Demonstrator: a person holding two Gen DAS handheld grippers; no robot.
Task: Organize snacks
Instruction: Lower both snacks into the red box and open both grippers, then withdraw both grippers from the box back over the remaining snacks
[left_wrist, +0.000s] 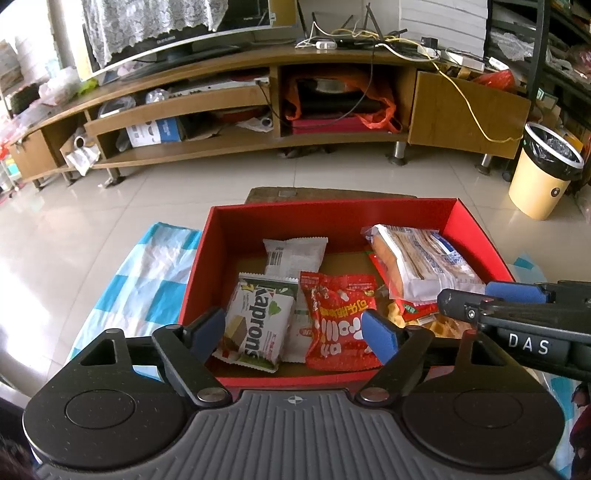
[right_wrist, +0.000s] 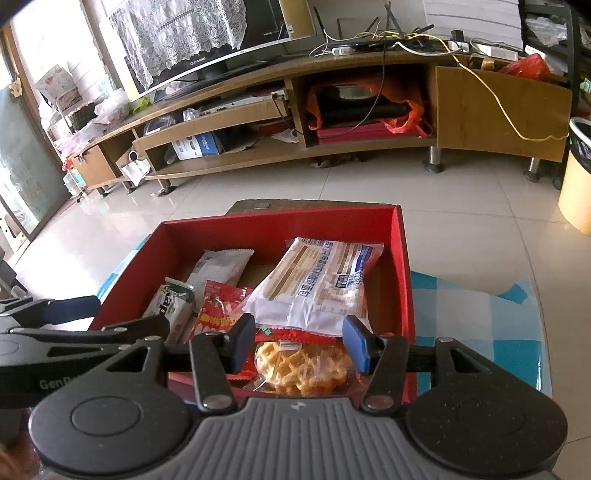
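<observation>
A red box (left_wrist: 207, 258) (right_wrist: 404, 266) holds several snack packs. In the left wrist view I see a white-green wafer pack (left_wrist: 258, 321), a red snack bag (left_wrist: 341, 325), a white pack (left_wrist: 293, 254) and a large bread pack (left_wrist: 421, 262). My left gripper (left_wrist: 295, 326) is open over the box's near edge, empty. My right gripper (right_wrist: 299, 343) is open above a waffle pack (right_wrist: 303, 365), with the bread pack (right_wrist: 317, 284) just beyond. It holds nothing. The right gripper also shows in the left wrist view (left_wrist: 491, 299).
The box sits on a blue-white checked cloth (left_wrist: 147, 280) (right_wrist: 476, 317). Beyond it lie the tiled floor, a long wooden TV stand (left_wrist: 258, 122) and a yellow bin (left_wrist: 543, 173).
</observation>
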